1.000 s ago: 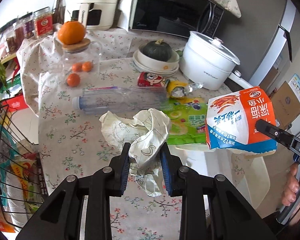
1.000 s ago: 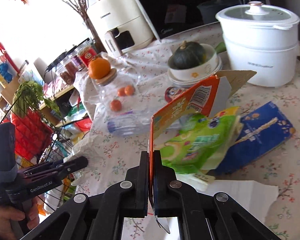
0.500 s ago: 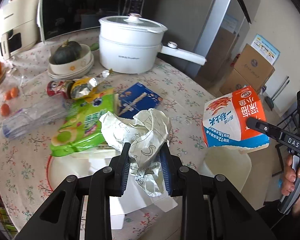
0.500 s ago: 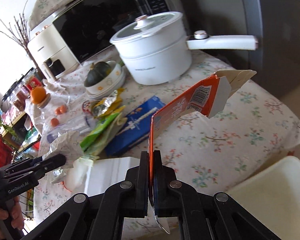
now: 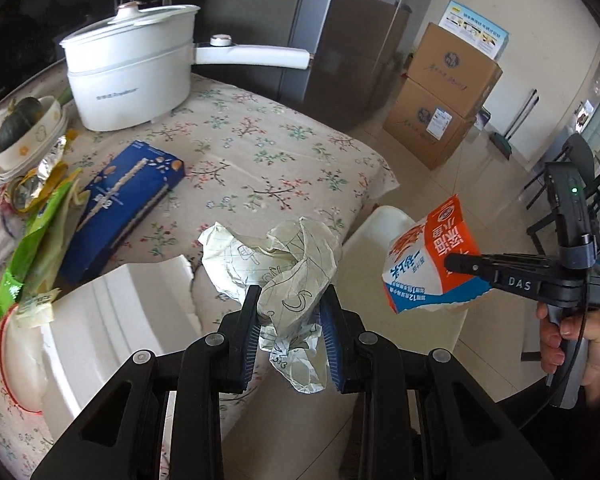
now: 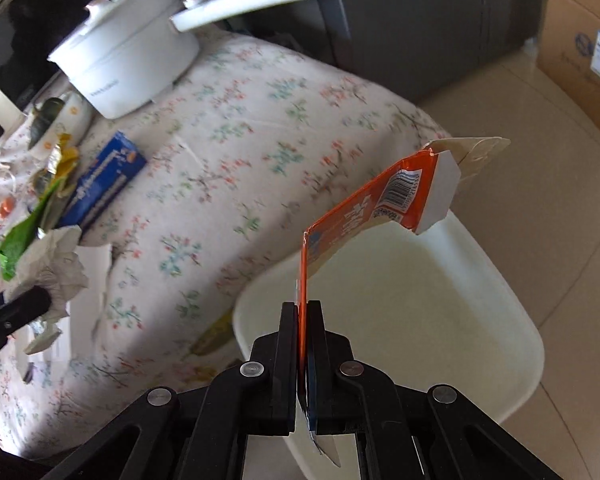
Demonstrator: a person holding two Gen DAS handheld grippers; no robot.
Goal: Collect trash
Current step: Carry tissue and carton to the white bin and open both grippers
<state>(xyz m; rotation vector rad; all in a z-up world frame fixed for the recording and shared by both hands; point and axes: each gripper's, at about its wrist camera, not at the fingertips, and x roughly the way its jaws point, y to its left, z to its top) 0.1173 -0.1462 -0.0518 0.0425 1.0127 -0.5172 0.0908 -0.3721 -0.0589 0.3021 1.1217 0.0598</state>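
Observation:
My left gripper (image 5: 288,316) is shut on a crumpled white paper (image 5: 284,260) and holds it over the table's edge. My right gripper (image 6: 303,316) is shut on a flattened orange, white and blue carton (image 6: 376,204), held above a white bin (image 6: 400,304) beside the table. The carton (image 5: 432,264) and the right gripper also show at the right of the left wrist view, over the bin (image 5: 380,224). The paper (image 6: 56,260) shows at the left of the right wrist view.
On the floral tablecloth (image 5: 260,160) lie a blue box (image 5: 128,196), a green wrapper (image 5: 40,236), a white foam tray (image 5: 112,312), a white pot (image 5: 132,76) with a long handle and a bowl with a squash (image 5: 20,128). Cardboard boxes (image 5: 440,100) stand on the floor.
Both grippers have swung right, away from the table's middle towards its edge. The carton now hangs over the white bin. The paper has come along in the left gripper.

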